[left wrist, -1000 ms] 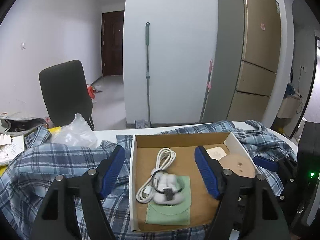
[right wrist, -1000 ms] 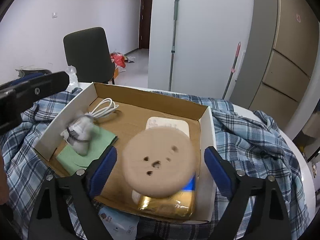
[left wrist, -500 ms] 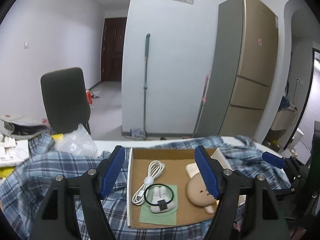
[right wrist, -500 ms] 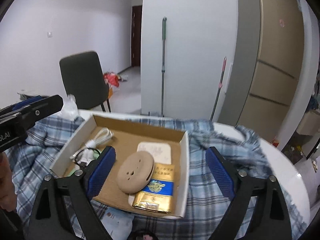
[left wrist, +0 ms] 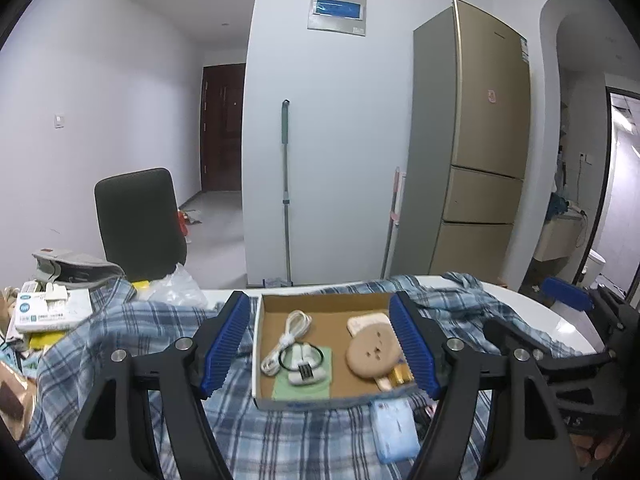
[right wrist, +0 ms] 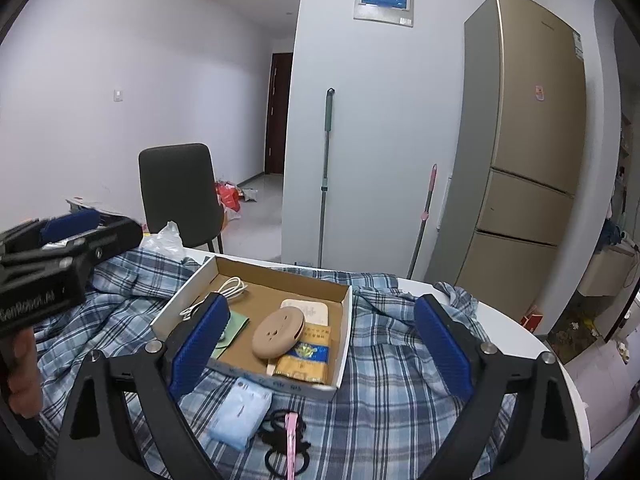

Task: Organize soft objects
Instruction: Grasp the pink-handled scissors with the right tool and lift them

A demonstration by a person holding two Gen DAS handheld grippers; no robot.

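Observation:
A shallow cardboard box lies on a blue plaid shirt spread over a white table. In the box are a white cable, a white pouch with a black ring on a green cloth, a round tan puff and a gold-blue packet. A light blue tissue pack lies in front of the box. My left gripper is open and empty, above the box. My right gripper is open and empty, back from the box.
Black hair ties with a pink clip lie on the shirt near the front. A clear plastic bag, papers and boxes sit at the table's left. A dark chair, a mop and a fridge stand behind.
Both grippers have risen and pulled back from the box, which now looks smaller. The tan puff now rests in the box beside the packet.

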